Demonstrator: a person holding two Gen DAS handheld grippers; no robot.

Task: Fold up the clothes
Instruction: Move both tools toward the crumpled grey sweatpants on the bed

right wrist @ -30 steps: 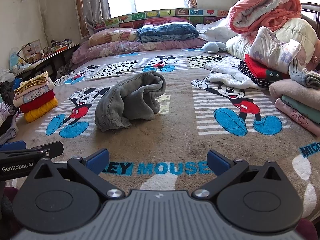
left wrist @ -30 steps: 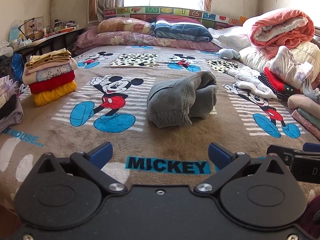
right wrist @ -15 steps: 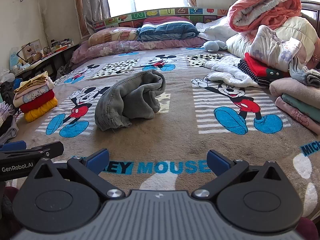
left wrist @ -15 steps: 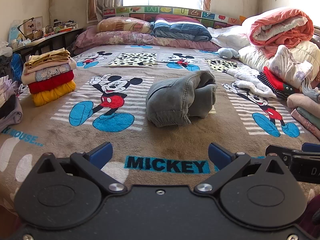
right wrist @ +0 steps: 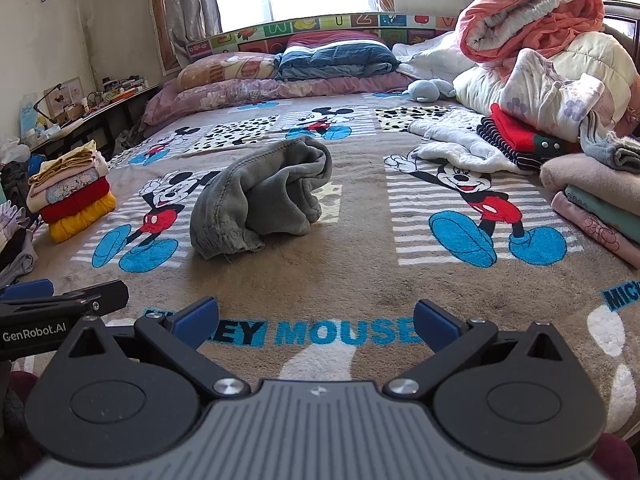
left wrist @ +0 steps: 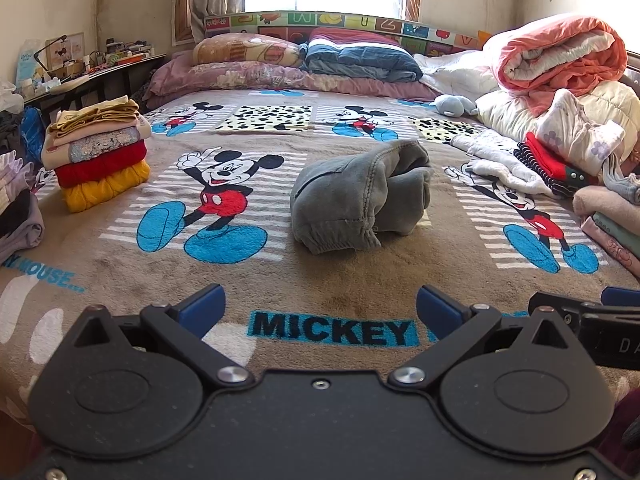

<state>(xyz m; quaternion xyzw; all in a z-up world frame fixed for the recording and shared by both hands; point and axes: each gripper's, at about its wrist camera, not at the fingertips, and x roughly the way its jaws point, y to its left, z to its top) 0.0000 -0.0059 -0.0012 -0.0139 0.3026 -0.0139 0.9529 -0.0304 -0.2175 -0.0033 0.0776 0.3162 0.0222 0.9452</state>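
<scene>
**Both grippers level, jaws wide**

The left black two-finger gripper with blue pads (left wrist: 318, 310) sits low and level, its jaws spread wide with nothing between them; the right black gripper with the ribbed grey housing and blue pads (right wrist: 316, 320) is posed alike, jaws equally parted and empty; the two are side by side, each one's fingertip showing at the edge of the other's view.

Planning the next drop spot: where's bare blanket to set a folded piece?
Free: the strip between the crumpled grey garment and the near edge, plus the patch between it and the neat folded stack. Crowded: the far side, under the unfolded clothes heap.
</scene>
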